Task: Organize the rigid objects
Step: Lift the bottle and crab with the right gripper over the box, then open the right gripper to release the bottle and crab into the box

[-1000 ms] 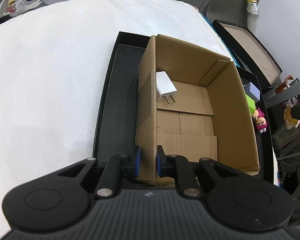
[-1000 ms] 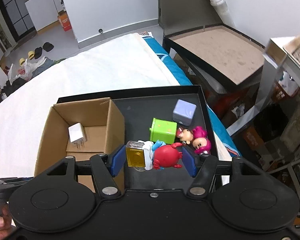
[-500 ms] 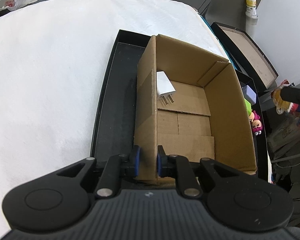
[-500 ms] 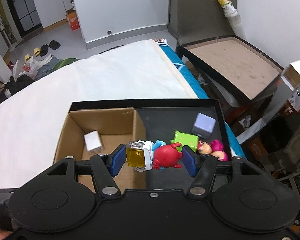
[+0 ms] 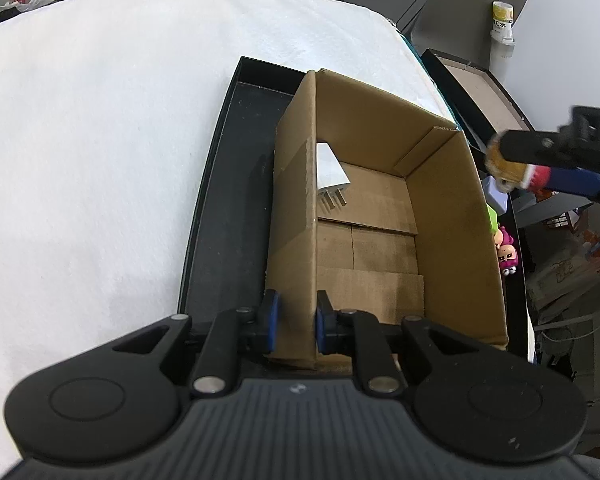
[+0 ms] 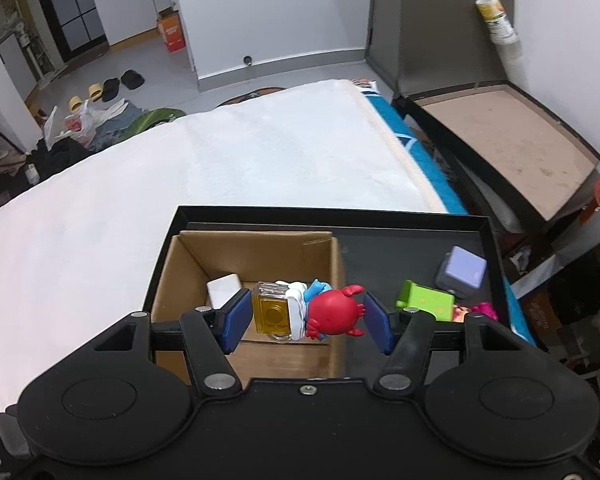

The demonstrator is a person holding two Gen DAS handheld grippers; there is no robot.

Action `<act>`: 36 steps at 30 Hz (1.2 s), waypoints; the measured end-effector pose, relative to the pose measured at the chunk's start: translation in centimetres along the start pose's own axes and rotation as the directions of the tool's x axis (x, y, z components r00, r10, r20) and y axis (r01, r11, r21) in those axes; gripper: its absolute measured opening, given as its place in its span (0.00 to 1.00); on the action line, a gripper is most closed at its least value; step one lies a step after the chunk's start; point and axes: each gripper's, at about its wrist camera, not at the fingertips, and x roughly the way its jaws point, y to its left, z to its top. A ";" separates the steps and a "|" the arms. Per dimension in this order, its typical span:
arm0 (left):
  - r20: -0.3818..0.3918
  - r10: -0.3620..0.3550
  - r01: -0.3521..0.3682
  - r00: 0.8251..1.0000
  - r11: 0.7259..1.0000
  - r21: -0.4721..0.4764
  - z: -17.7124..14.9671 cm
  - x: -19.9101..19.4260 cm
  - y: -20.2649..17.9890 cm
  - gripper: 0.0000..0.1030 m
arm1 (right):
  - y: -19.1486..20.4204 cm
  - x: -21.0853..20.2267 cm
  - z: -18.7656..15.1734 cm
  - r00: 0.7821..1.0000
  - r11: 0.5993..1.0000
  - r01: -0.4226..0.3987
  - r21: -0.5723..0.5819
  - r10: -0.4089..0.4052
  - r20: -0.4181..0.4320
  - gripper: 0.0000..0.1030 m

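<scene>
Seen along the right gripper, a small toy figure lies sideways between the blue pads, its long axis running pad to pad from 9 to 3 o'clock. Its yellow block end touches the left pad; whether the red crab end touches the right pad is unclear, though the toy hangs in the air, so the claw appears clamped on it.

Below and toward 12 o'clock stands an open cardboard box inside a black tray. The toy hangs above the box's right wall, so a short shift toward 9 o'clock would likely bring it over the opening. A white plug already lies inside. At 3 o'clock, on the tray floor, sit a green cube, a lilac cube and a pink doll.

The left gripper is closed on the box's near left wall, steadying it. From there the right gripper appears at 2 o'clock, carrying the toy.
</scene>
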 end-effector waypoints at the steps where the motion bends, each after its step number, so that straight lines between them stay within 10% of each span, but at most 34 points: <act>1: -0.003 -0.001 0.001 1.000 1.000 -0.002 0.1 0.0 0.0 0.16 | 0.2 0.2 0.1 1.000 1.000 -0.005 -0.004 0.005 -0.003 0.58; 15: -0.027 -0.020 0.019 0.999 0.999 -0.032 0.5 0.2 0.6 0.17 | 2.3 3.5 0.9 0.999 0.998 -0.046 -0.034 0.045 -0.029 0.59; 19: -0.027 -0.018 0.017 0.999 0.999 -0.034 0.6 0.2 0.6 0.18 | 2.8 3.8 1.0 0.999 0.998 -0.029 -0.057 0.027 -0.031 0.77; 36: -0.029 -0.014 0.013 0.999 0.999 -0.049 0.6 0.1 0.7 0.18 | -0.4 -1.2 -0.5 0.999 0.999 -0.033 -0.042 0.033 0.013 0.92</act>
